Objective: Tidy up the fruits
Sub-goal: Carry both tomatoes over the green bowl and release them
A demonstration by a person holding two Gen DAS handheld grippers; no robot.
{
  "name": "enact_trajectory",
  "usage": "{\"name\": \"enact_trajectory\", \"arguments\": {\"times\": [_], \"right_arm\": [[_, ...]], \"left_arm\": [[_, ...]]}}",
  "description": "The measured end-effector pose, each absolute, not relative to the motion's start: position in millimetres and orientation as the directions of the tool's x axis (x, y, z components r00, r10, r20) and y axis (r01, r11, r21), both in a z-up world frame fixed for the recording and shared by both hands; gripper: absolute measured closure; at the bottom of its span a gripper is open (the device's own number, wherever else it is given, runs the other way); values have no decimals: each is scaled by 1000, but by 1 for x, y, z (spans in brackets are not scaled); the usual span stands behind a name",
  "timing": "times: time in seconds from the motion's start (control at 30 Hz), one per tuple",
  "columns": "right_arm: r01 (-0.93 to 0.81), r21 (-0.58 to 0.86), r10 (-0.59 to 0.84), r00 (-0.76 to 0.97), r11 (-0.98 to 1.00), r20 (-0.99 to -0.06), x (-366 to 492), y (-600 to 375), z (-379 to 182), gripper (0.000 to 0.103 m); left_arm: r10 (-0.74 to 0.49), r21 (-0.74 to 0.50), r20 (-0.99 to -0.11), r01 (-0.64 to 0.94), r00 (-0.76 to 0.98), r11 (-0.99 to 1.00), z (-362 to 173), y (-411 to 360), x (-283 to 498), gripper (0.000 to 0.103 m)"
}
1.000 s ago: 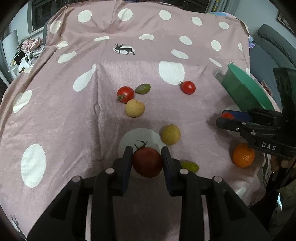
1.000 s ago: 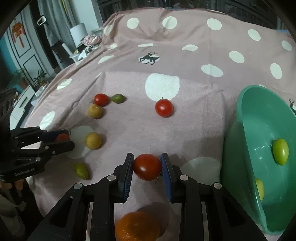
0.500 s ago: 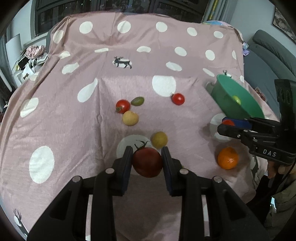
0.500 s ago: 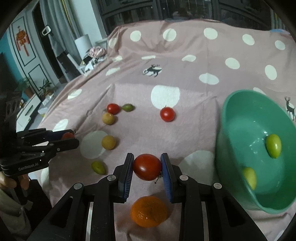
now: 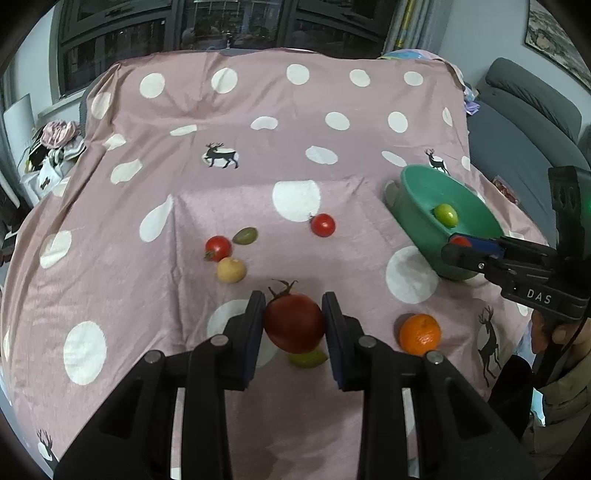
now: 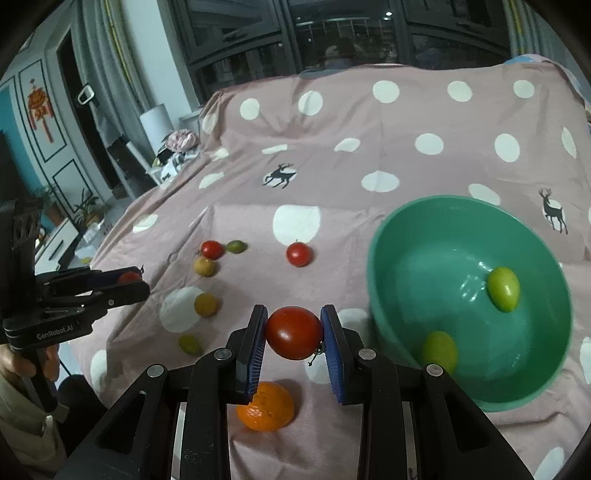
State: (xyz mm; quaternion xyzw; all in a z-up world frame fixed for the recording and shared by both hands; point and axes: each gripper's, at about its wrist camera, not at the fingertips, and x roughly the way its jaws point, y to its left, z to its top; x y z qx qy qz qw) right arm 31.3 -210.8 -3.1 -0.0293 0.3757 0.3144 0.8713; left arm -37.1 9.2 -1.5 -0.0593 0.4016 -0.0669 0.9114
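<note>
Dark windows (image 5: 177, 26), grey sofa (image 5: 528, 110), teal wall (image 6: 14, 147).

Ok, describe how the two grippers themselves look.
Both are black plastic frames with silver screws. The left gripper and right gripper have dark blue ribbed pads. White lettering reads "GenRobot.AI" on the left one's side and "DAS" on the right's. A cable hangs below the right one.
</note>
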Motion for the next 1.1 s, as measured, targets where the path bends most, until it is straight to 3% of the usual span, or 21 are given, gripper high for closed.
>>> {"name": "enact_trajectory", "arguments": {"times": [0.77,1.1], "right_arm": [[-500,230,522,588,835,-618,34,-265,4,72],[-440,225,479,637,869,-604,40,-293,7,72]], "left_arm": [[-202,-119,-716,168,668,979,16,-46,-11,72],[-275,-144,-688,245,672,959,31,-80,24,72]]}}
